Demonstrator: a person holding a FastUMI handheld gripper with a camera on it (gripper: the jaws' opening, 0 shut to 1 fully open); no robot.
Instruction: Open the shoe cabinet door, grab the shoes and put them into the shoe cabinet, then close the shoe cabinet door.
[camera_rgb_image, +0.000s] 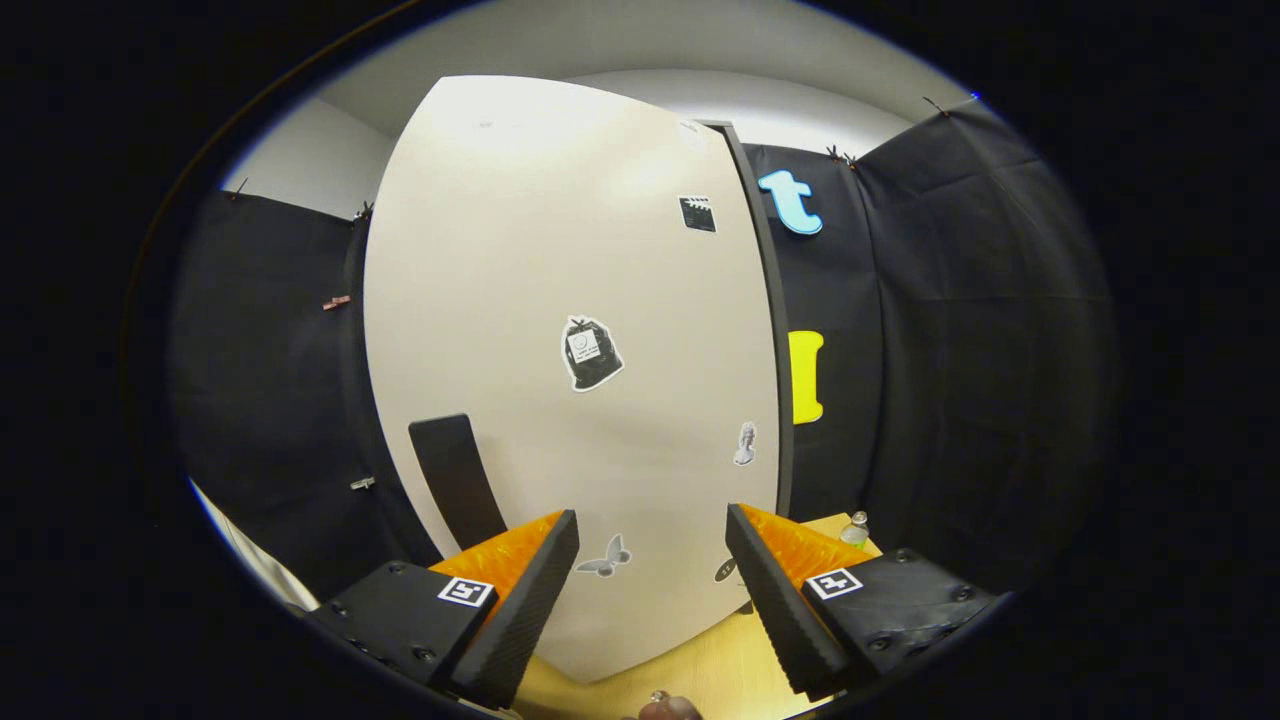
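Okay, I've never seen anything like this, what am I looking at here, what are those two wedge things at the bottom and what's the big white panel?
This is one picture from a camera mounted on a hand-held gripper, a two-finger tool a person carries to do chores. The camera looks forward along the fingers, so the two wedges at the bottom are those fingers. They stand apart, open, with nothing between them.

The big pale panel just ahead is the shoe cabinet door, dotted with stickers. The dark bar low on its left looks like the handle. The cabinet stands on a wooden surface, and a small bottle sits beyond the right finger. Black cloth behind is the booth's wall. Whether the door is fully shut, I cannot tell.
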